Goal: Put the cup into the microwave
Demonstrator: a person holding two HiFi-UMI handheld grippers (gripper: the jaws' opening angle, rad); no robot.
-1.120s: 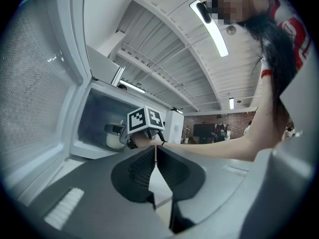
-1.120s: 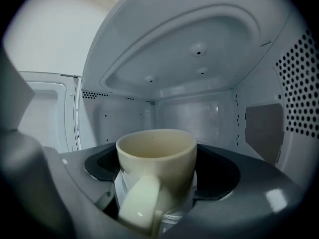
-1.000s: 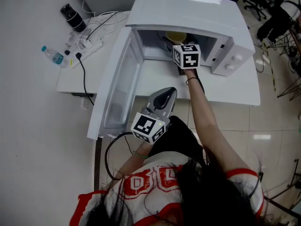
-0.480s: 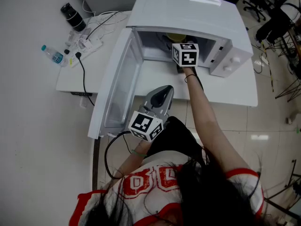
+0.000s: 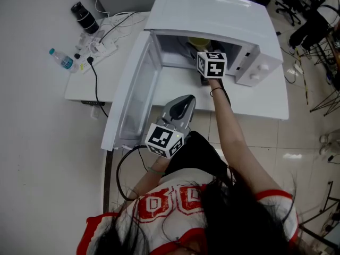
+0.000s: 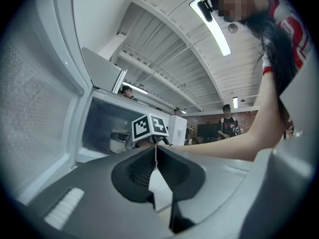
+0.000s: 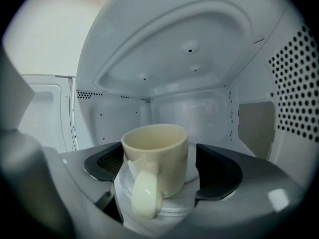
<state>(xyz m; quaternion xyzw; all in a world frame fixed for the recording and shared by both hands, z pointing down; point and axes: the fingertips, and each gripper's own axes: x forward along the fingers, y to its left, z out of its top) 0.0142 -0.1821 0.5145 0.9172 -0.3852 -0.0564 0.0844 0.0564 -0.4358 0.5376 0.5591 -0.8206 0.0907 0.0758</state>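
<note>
The right gripper (image 7: 155, 190) is reaching through the open door (image 5: 135, 97) into the microwave (image 5: 212, 9), which is sitting on the white table (image 5: 265, 102), and its white fingers (image 7: 182, 203) are closing around the lower body of the cup (image 7: 157, 156), holding it upright inside the cavity. The cup's handle (image 7: 144, 198) is pointing back toward the gripper's camera. Whether the base is already resting on the cavity floor cannot be told. The cup is looking like a cream glazed ceramic mug: stiff, moderately heavy for its size, smooth enough to slide under a loose hold, and likely to chip if it is knocked against the metal walls or dropped. The low grip on opposite sides of the round wall is seeming sound, since it is keeping the weight close to the fingers and the rim level; the handle is a poorer place to pinch, because the mug would be swinging from it. The left gripper (image 6: 155, 158) is hanging outside by the door with its fingers pressed together on nothing.
</note>
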